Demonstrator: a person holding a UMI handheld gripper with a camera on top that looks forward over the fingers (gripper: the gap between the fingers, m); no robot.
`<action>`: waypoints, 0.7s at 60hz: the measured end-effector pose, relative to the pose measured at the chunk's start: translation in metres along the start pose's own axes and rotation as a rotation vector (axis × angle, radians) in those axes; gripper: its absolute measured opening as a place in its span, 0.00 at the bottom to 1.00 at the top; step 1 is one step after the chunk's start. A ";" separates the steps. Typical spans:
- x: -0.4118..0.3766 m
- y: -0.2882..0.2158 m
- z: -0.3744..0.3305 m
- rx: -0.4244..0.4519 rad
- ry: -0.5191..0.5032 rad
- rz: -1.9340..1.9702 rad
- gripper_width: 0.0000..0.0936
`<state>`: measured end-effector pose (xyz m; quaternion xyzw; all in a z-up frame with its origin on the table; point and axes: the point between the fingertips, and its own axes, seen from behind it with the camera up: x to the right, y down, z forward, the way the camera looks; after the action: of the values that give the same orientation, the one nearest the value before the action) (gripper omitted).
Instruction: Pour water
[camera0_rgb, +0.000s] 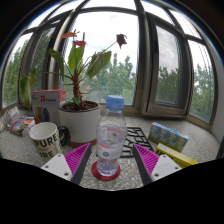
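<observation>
A water bottle (110, 138) with a blue cap is seen upright on a red coaster (105, 172), between the spread fingers of the gripper (108, 160), gaps showing at both sides. A white mug (45, 140) is set beside a potted plant (79, 112).

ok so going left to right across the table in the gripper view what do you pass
mug → pink box → white plant pot → water bottle, standing between the open jaws on a red coaster → blue box → yellow box
</observation>
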<state>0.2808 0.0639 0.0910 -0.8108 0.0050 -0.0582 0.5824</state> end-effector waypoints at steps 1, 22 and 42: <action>-0.002 0.001 -0.006 -0.009 0.004 0.004 0.91; -0.022 0.021 -0.199 -0.111 0.066 0.027 0.92; -0.032 0.045 -0.336 -0.122 0.191 0.049 0.92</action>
<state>0.2186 -0.2654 0.1511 -0.8351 0.0840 -0.1205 0.5301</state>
